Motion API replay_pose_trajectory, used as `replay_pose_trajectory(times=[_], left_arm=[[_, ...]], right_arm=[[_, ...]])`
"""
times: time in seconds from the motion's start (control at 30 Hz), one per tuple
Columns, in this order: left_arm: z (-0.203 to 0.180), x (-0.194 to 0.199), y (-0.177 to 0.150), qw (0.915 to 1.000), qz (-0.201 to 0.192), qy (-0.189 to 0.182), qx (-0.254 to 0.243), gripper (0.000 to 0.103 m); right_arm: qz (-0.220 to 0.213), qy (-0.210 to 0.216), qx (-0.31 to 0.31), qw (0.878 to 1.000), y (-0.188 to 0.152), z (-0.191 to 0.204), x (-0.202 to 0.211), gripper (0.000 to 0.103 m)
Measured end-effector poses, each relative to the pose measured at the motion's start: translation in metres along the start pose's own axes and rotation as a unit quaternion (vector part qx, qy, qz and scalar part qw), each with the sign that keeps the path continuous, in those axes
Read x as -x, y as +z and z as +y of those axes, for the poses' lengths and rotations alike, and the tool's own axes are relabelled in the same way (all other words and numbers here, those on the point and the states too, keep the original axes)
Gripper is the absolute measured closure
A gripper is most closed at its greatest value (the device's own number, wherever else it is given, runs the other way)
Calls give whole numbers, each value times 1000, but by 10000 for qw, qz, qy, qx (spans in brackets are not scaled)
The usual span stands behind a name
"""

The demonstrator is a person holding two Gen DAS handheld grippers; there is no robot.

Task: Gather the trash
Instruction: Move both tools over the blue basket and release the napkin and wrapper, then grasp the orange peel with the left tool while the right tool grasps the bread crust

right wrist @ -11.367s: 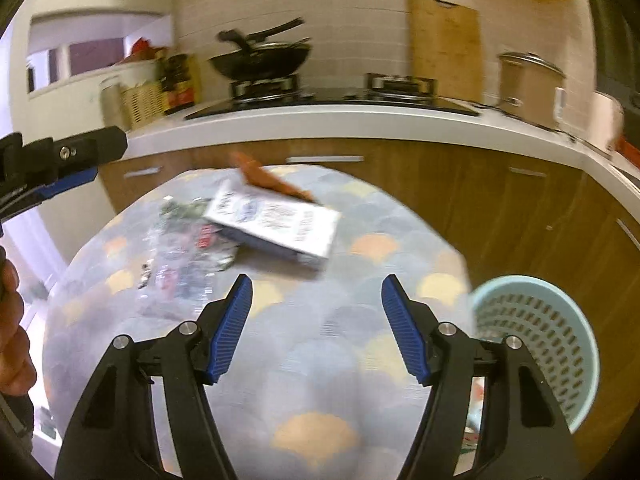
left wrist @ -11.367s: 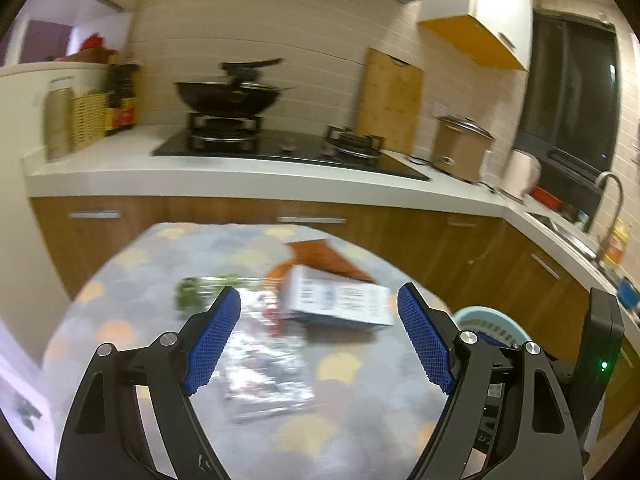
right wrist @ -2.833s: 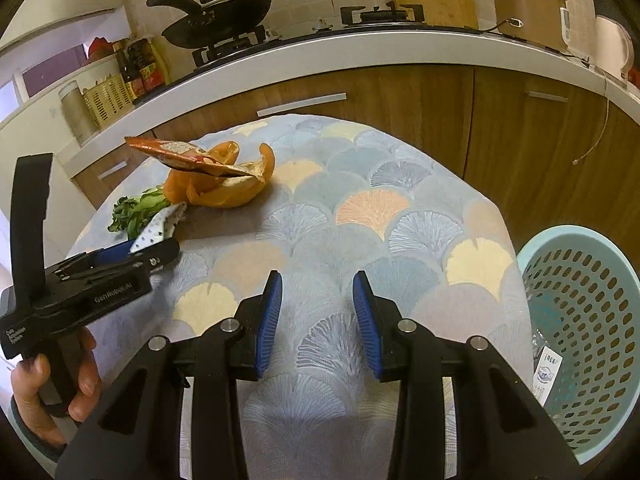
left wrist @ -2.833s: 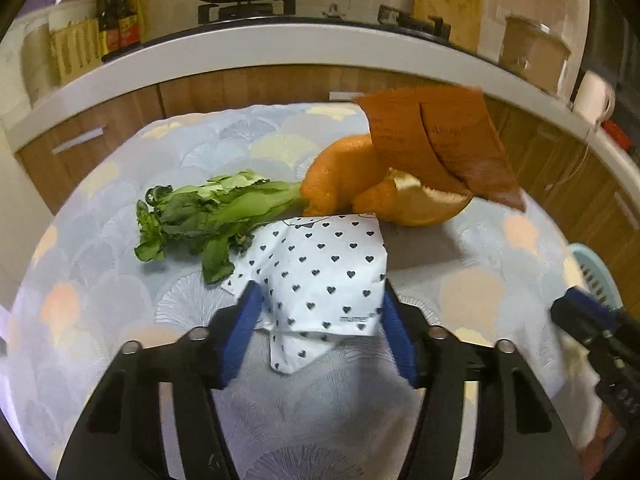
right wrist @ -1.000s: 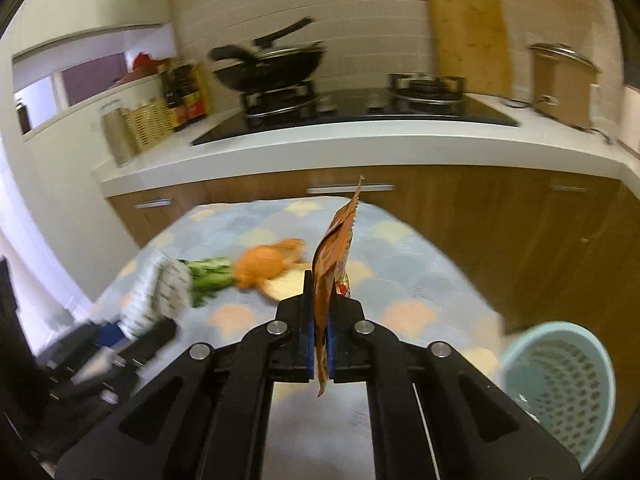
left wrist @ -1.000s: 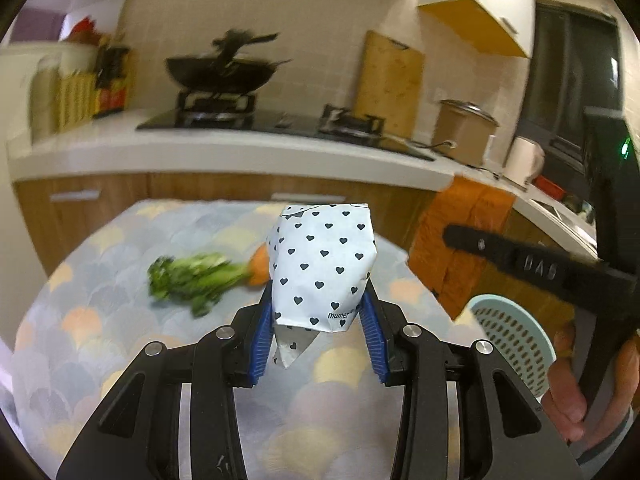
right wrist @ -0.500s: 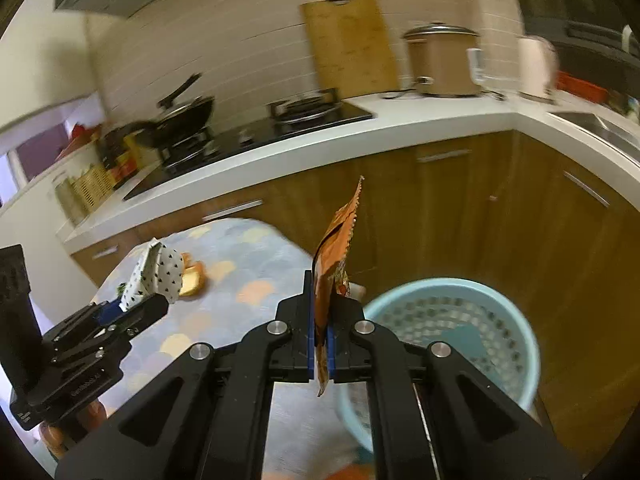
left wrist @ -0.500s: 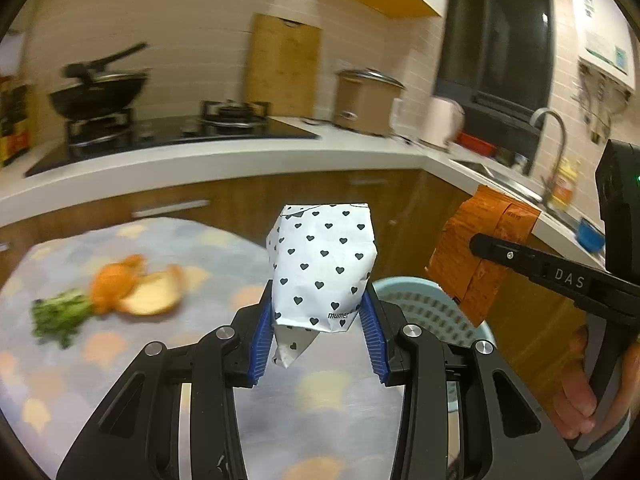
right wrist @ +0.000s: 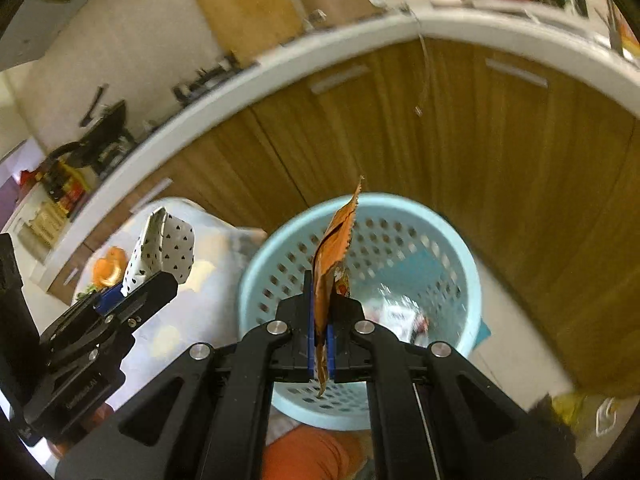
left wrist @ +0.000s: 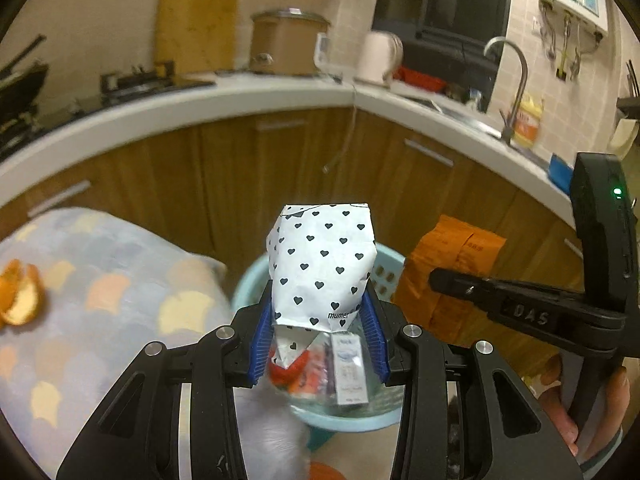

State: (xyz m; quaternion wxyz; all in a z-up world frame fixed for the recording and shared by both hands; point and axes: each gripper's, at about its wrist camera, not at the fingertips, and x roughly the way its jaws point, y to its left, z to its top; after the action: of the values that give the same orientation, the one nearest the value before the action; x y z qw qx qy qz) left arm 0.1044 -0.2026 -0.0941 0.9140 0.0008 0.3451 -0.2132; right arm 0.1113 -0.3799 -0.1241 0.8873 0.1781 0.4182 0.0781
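My left gripper [left wrist: 318, 344] is shut on a white paper bag with black hearts [left wrist: 322, 268] and holds it above the light blue perforated trash basket [left wrist: 248, 280]. My right gripper [right wrist: 319, 346] is shut on a flat orange snack wrapper [right wrist: 334, 248], held upright over the same basket [right wrist: 440, 240]. The wrapper also shows in the left wrist view [left wrist: 448, 268], and the heart bag in the right wrist view [right wrist: 164, 250]. Packaging trash [left wrist: 348, 372] lies inside the basket.
A round table with a scallop-pattern cloth [left wrist: 100, 280] stands left of the basket, with orange peel [left wrist: 20, 300] on it. Wooden kitchen cabinets [right wrist: 440, 128] and a white counter [left wrist: 240, 100] curve behind. An orange object [right wrist: 312, 452] lies on the floor by the basket.
Both grippers have swung right from the table to above the basket, still holding the heart bag and the orange wrapper. The basket now sits directly below them.
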Motion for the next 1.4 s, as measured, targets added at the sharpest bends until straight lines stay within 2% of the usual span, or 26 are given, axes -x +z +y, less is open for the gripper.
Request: replay_pose_trajectory(times=[0.2,0.27,0.33,0.37,0.43,0.5,0.67,0.87,1.17,1.4], left_arm=[[-4,-21,-5,9997,227,-119,61,64],[-6,-27,-6,9995,311,-64,32,57],[-6,-29,-7,9995,287,99,19,42],[-6,-29,-8,9996,257,138,13,40],[-3,-28,-9,9995,280,134,10,39],[3,-26,-9,9994,304,142,100,37],[18,-16,-9,9991,257,136,317,36],[34,10,-7,9986,-8,332,405,36],[86,71,-9,9930,-457,768,778,38],[156,116,-26,9813,-642,1274,1293,39]], right_arm=[[461,-165,-32,9988,-7,-16,-25,100],[526,-181,-62,9984,-7,-18,-30,98],[607,-173,-134,9979,-6,-20,-36,87],[607,-179,-153,9979,-7,-21,-36,83],[554,-215,-186,9981,-8,-24,-35,58],[463,-203,-247,9984,-9,-27,-30,49],[358,-68,-373,9986,-8,-29,-21,49],[160,109,41,9998,-6,3,-7,49],[-46,504,942,9943,-10,85,-3,49],[48,769,1533,9852,-18,162,-25,49]])
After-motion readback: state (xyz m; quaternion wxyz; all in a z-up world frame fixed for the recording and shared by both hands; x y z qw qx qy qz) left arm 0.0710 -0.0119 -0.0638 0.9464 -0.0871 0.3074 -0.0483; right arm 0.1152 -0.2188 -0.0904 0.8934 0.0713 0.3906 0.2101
